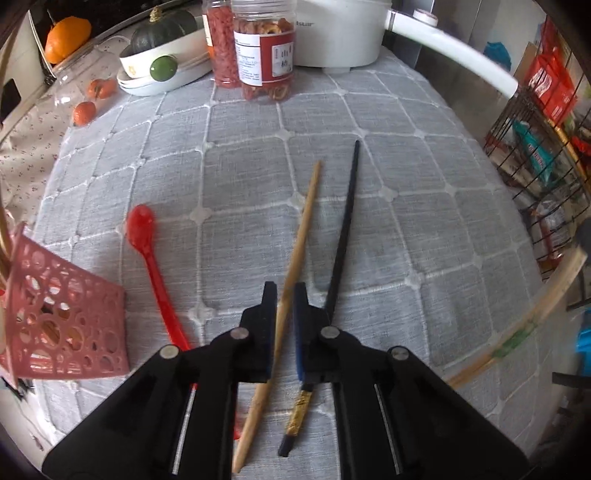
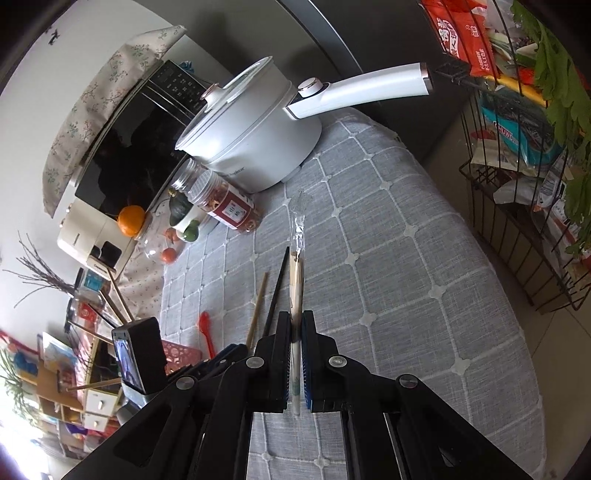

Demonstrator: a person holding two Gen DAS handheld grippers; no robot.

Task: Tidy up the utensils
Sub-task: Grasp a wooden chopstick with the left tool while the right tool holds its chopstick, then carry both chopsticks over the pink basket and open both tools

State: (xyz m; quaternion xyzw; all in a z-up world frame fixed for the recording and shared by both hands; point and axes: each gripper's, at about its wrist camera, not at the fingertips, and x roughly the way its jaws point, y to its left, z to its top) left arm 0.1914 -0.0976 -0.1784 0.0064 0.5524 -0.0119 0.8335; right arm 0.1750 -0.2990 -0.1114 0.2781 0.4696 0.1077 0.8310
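My left gripper [image 1: 284, 295] sits at the lower centre of its view, jaws drawn narrow around a wooden chopstick [image 1: 291, 280] that runs from the bottom edge up toward mid-frame over the grey quilted tablecloth [image 1: 424, 184]. Just right of it, crossing under the right finger, lies a black chopstick [image 1: 345, 225] with a gold-patterned band near its lower end. Left of the gripper lies a red plastic spoon [image 1: 146, 240], bowl toward the upper left, and at the left edge stands a pink perforated basket [image 1: 66, 317]. Across the top of that frame I log two clear jars of red dried snacks [image 1: 258, 48], a white electric pot [image 1: 340, 33] with its long handle reaching right, white bowls holding a dark green squash [image 1: 162, 29], and small orange fruits [image 1: 84, 112]. A bamboo hoop [image 1: 535, 317] curves along the right edge. My right gripper [image 2: 295, 325] occupies the lower centre of its view, clamped tight on a pair of disposable chopsticks in a clear wrapper [image 2: 297, 258] pointing up the frame. A black wire rack [image 2: 517, 240] of packaged goods fills the right side there, and a microwave under a floral cloth [image 2: 122, 147] the upper left.
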